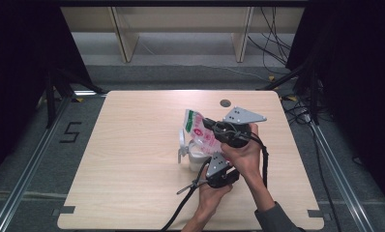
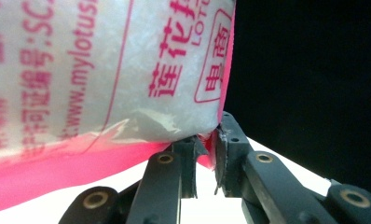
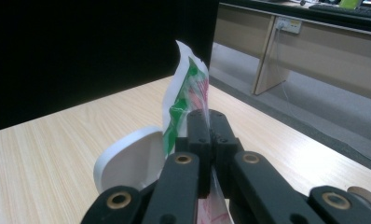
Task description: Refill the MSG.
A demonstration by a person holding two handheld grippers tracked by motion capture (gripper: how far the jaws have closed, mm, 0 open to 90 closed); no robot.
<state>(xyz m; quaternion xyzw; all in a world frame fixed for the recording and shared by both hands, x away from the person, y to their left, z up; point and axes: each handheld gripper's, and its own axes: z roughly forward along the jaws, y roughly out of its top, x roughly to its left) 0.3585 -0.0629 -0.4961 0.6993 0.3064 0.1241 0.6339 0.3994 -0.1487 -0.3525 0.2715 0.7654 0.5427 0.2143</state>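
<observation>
A clear plastic bag (image 1: 200, 131) with pink and green print and white grains inside is held up, tilted, over a white tub (image 1: 196, 159) near the middle of the table. The tub's hinged lid (image 1: 182, 145) stands open to its left. My right gripper (image 1: 209, 125) is shut on the bag's upper edge (image 3: 186, 100), by the green print. My left gripper (image 1: 213, 159) is shut on the bag's lower pink corner (image 2: 207, 156), right above the tub. In the right gripper view the white lid (image 3: 127, 163) shows behind the jaws.
The light wooden table (image 1: 132, 164) has a round cable grommet (image 1: 225, 103) near its far edge. Dark curtains stand to the left and right. Beyond the table are wooden desk legs (image 1: 125, 41) and loose cables (image 1: 273, 43) on the floor.
</observation>
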